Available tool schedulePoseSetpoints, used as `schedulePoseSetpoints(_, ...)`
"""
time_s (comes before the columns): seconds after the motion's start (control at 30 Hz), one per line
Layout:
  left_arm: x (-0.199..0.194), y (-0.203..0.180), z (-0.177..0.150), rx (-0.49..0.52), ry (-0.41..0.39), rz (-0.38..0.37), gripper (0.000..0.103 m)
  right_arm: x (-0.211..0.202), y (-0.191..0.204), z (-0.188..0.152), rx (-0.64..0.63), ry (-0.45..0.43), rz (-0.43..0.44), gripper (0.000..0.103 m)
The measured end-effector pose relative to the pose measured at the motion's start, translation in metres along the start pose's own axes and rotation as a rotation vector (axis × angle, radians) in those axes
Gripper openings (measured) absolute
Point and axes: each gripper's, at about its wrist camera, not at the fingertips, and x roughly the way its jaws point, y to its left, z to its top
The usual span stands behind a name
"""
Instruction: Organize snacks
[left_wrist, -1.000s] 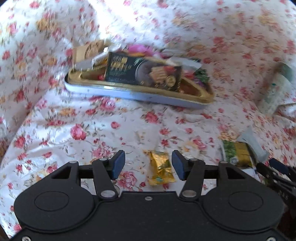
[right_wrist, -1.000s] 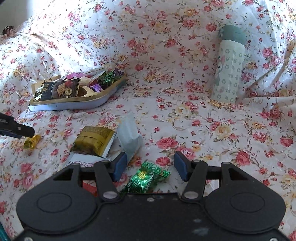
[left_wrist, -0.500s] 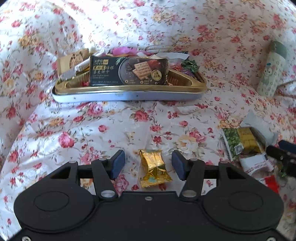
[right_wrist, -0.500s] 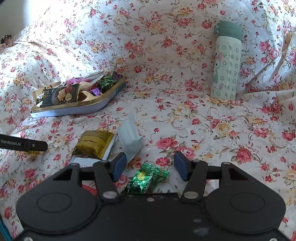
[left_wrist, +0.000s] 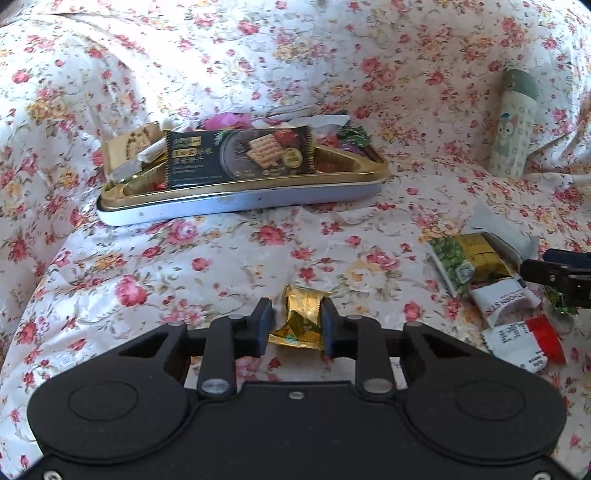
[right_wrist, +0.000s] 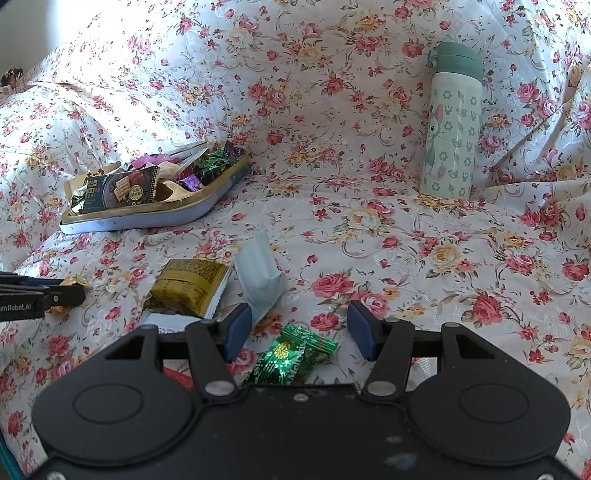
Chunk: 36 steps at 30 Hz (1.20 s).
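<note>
A gold-wrapped candy (left_wrist: 301, 317) lies on the flowered cloth between the fingers of my left gripper (left_wrist: 297, 325). Its jaws are closing, and both pads press the wrapper's sides. A green foil candy (right_wrist: 293, 356) lies loose between the wide-apart fingers of my right gripper (right_wrist: 300, 332), which is open. The gold-rimmed tray (left_wrist: 236, 206) farther back holds a dark cracker packet (left_wrist: 240, 155) and several wrapped sweets. In the right wrist view the left gripper (right_wrist: 37, 295) shows at the left edge, on the gold candy (right_wrist: 75, 282).
A green-and-gold packet (left_wrist: 469, 258), a white packet (left_wrist: 498, 299) and a red-and-white sachet (left_wrist: 524, 339) lie heaped at the right. A pale sachet (right_wrist: 258, 273) lies beside them. A mint bottle (right_wrist: 452, 125) stands upright at the back right. The cloth rises behind.
My left gripper's fingers have come together from wide apart onto the gold candy, and the view has levelled out. The right gripper and the green candy have not moved.
</note>
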Motion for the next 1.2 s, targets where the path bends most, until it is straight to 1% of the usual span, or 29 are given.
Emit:
schedulePoseSetpoints(0.13, 0.004, -0.013, 0.005, 0.043, -0.012, 0.007, 0.035, 0.0, 0.0, 0.0, 0.0, 0.0, 0.0, 0.06)
schedulePoseSetpoints(0.2, 0.007, -0.016, 0.008, 0.047, -0.009, -0.045, 0.035, 0.0, 0.0, 0.0, 0.0, 0.0, 0.0, 0.06)
schedulePoseSetpoints(0.23, 0.007, -0.018, 0.01, 0.047, -0.01, -0.054, 0.035, 0.0, 0.0, 0.0, 0.0, 0.0, -0.001, 0.06)
schedulePoseSetpoints(0.33, 0.007, -0.029, 0.014, 0.081, -0.032, -0.053, 0.035, 0.0, -0.001, 0.0, -0.001, 0.001, -0.001, 0.06)
schedulePoseSetpoints(0.47, 0.018, -0.037, 0.018, 0.121, -0.006, -0.044, 0.036, 0.0, -0.001, 0.0, -0.001, 0.001, -0.002, 0.059)
schedulePoseSetpoints(0.5, 0.02, -0.038, 0.017, 0.136, -0.005, -0.033, 0.038, 0.0, -0.001, 0.0, -0.001, 0.001, -0.002, 0.059)
schedulePoseSetpoints(0.57, 0.018, -0.036, 0.014, 0.16, -0.014, -0.025, 0.039, 0.0, -0.001, 0.0, -0.002, 0.001, -0.003, 0.059)
schedulePoseSetpoints(0.67, 0.014, -0.021, 0.012, 0.135, -0.004, -0.024, 0.042, 0.0, -0.002, 0.0, 0.002, 0.0, 0.0, 0.059)
schedulePoseSetpoints(0.77, 0.011, 0.003, 0.01, 0.062, 0.005, -0.046, 0.042, 0.0, -0.002, 0.0, -0.001, 0.0, -0.001, 0.059)
schedulePoseSetpoints(0.83, 0.01, 0.011, 0.009, 0.033, 0.001, -0.045, 0.042, 0.0, -0.001, 0.0, -0.003, 0.001, -0.003, 0.059)
schedulePoseSetpoints(0.9, 0.009, 0.012, 0.006, 0.041, -0.012, -0.045, 0.042, 0.0, -0.001, 0.0, -0.007, 0.001, -0.006, 0.059)
schedulePoseSetpoints(1.03, 0.007, 0.005, 0.0, 0.071, -0.044, -0.02, 0.042, 0.0, 0.0, 0.0, -0.008, 0.001, -0.012, 0.059)
schedulePoseSetpoints(1.1, 0.008, 0.008, -0.001, 0.067, -0.049, -0.03, 0.042, 0.0, 0.0, 0.0, -0.009, 0.002, -0.013, 0.059)
schedulePoseSetpoints(1.2, 0.007, 0.012, -0.001, 0.07, -0.048, -0.038, 0.046, 0.0, 0.0, 0.0, -0.011, 0.002, -0.014, 0.059)
